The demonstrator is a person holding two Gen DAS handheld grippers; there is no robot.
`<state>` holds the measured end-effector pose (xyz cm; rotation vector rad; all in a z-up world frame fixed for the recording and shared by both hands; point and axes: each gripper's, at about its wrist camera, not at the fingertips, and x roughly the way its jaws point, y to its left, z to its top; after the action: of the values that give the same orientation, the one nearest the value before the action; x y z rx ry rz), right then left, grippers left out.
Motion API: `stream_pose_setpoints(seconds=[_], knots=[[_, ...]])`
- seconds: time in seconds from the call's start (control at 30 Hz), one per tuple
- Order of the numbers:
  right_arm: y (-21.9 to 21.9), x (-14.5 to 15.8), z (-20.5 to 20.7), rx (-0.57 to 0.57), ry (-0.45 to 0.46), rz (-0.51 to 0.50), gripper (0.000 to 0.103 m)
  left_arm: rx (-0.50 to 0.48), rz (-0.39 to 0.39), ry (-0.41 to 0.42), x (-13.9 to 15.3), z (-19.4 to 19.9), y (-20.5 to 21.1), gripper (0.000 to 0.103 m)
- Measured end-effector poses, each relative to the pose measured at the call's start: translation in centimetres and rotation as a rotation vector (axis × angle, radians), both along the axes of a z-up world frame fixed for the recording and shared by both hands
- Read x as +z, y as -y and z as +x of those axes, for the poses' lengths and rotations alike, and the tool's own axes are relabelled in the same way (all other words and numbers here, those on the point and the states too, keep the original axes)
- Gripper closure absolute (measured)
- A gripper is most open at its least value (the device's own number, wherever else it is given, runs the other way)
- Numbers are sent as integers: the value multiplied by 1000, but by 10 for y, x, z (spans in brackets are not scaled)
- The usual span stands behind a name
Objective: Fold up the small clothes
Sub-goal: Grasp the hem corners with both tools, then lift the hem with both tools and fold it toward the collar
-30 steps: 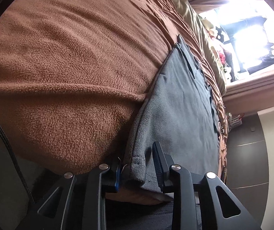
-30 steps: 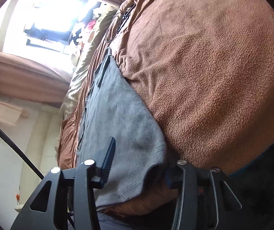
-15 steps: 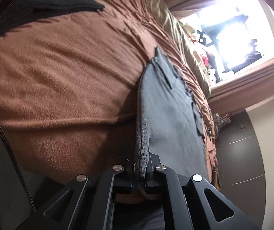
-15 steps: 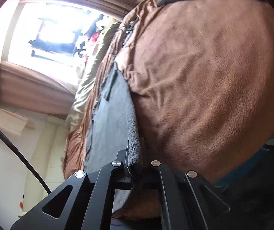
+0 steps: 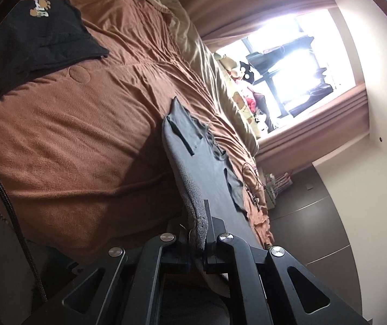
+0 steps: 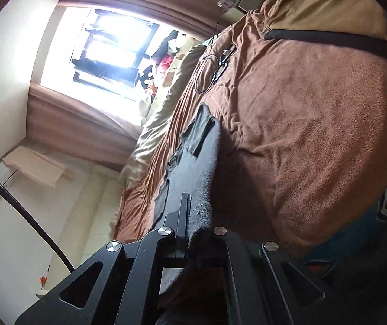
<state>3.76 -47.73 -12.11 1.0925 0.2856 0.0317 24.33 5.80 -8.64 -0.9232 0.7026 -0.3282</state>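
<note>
The window (image 6: 106, 40) is blown out white, so nothing beyond the glass can be made out. The toys (image 5: 247, 100) on the sill are too small to name. The black garment (image 5: 31, 43) runs off the frame's dark rim, its print (image 5: 39, 6) unreadable. The grey shirt's (image 5: 207, 162) near hem disappears between the left gripper's (image 5: 199, 239) closed fingers

The left tool (image 5: 198, 239) is pinching the grey shirt's (image 5: 207, 159) hem at bottom centre, above the brown blanket (image 5: 85, 124).

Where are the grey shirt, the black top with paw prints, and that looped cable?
grey shirt (image 5: 207, 162): left wrist view, its flat middle.
black top (image 5: 39, 46): left wrist view, centre.
looped cable (image 6: 207, 73): right wrist view, its loop.
</note>
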Motion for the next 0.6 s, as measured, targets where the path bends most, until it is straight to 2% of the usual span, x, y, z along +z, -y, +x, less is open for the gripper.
stream_pose_setpoints(seconds=[0.6], knots=[[5,3,-93,25,57,-11,103,-10,-20,89,40,-101,-8,98]])
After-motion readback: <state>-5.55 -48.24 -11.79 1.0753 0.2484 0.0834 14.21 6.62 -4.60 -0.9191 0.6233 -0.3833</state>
